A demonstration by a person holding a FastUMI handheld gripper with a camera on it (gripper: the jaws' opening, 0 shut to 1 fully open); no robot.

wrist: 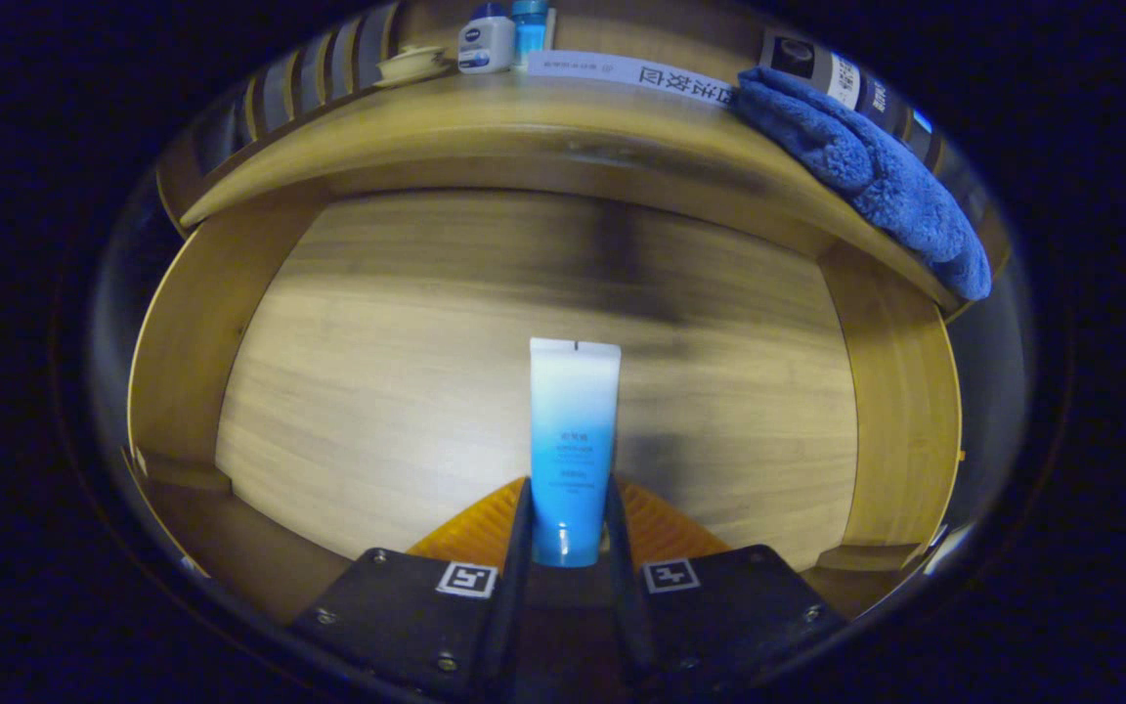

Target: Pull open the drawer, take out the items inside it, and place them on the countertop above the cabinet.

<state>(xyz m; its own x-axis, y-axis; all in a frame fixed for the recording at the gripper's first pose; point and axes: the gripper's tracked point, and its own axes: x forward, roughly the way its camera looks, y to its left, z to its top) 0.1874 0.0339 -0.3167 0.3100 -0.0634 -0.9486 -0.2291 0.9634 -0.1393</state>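
A white-to-blue tube (pixel 573 445) stands between my two fingers, its crimped white end pointing away from me and its blue cap end held in the gripper (pixel 568 518). Both black fingers (pixel 518 548) press on the tube's sides, so the gripper is shut on it. Below and beyond the tube lies the open wooden drawer (pixel 377 391), its bare floor spreading out under the tube. The countertop (pixel 485 122) runs above the drawer's far edge.
On the countertop sit a blue towel (pixel 866 166) at the right, a white bottle with a blue cap (pixel 485 41), a blue container (pixel 530 24), a small pale dish (pixel 411 64) and a white printed strip (pixel 631 73). The drawer's side walls (pixel 900 391) rise on both sides.
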